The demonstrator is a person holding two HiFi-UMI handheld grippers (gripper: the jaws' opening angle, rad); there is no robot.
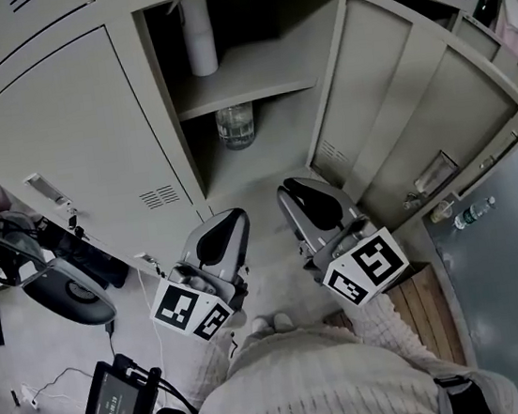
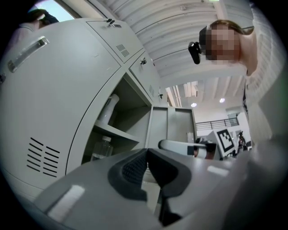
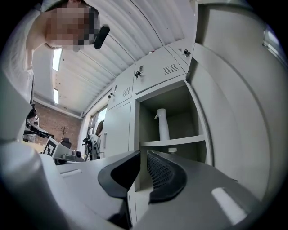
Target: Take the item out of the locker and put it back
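The locker point(image 1: 263, 168) stands open in front of me, its door point(image 1: 407, 106) swung out to the right. A tall white spray bottle point(image 1: 200, 39) point(image 3: 162, 123) stands on the upper shelf. Below the shelf sits a clear bottle point(image 1: 236, 126) point(image 2: 102, 148). My left gripper point(image 1: 232, 216) point(image 2: 147, 152) is low in front of the opening, jaws shut and empty. Beside it, my right gripper point(image 1: 290, 188) point(image 3: 143, 154) has its jaws drawn together to a thin slit with nothing between them. Both grippers are well short of the bottles.
Closed locker doors point(image 1: 60, 133) flank the opening on the left. A black chair and cables point(image 1: 61, 284) lie at the left on the floor, with a screen device point(image 1: 114, 400) nearer me. A wooden pallet point(image 1: 433, 306) and a grey cabinet with a small bottle point(image 1: 473, 213) are at the right.
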